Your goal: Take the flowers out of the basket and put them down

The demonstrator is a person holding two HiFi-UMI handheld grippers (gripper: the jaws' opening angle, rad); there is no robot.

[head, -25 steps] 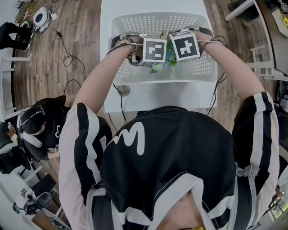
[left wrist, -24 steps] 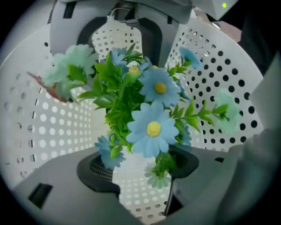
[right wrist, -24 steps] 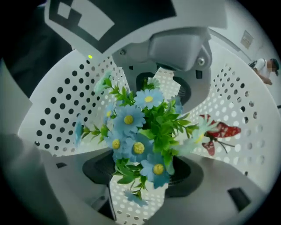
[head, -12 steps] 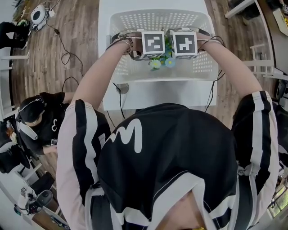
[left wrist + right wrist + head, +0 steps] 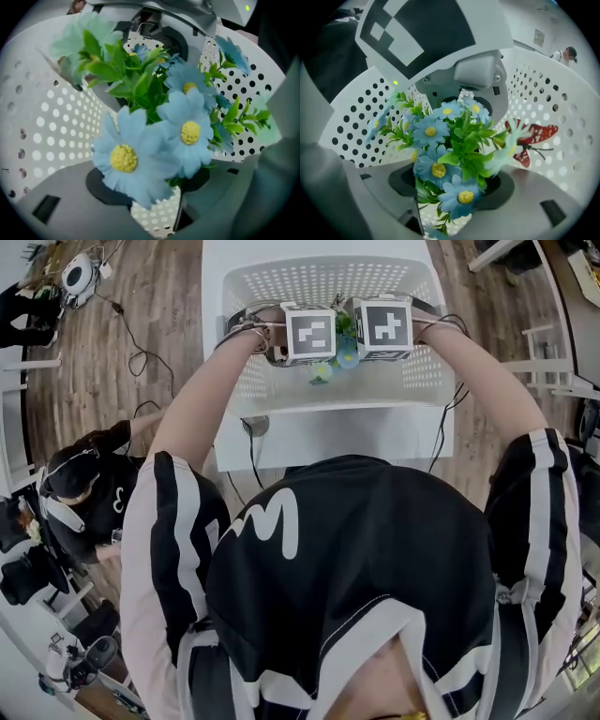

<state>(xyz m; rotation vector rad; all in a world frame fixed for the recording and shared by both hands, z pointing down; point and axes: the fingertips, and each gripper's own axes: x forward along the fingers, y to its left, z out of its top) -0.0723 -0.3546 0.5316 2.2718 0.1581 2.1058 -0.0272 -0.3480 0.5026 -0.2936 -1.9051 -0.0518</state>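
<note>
A white perforated basket sat on a white table, its near wall a little back from the table's near edge. The flowers, a bunch of pale blue daisies with yellow centres and green leaves, were inside the basket, about midway along its near wall and between the two grippers. The left gripper pointed down over the bunch. Its jaws had just been closing a little and stood wide apart with the flowers between them; blooms lay over both pads, and the basket's bottom showed through the gap, so they were not clamped on anything. The right gripper faced it from the other side, also tipped steeply down. Its jaws were likewise released and spread, with stems and leaves running through the gap and blooms over the pads. A red butterfly showed against the basket's wall just beside the bunch. Left of the table, another person sat low on the wooden floor.
</note>
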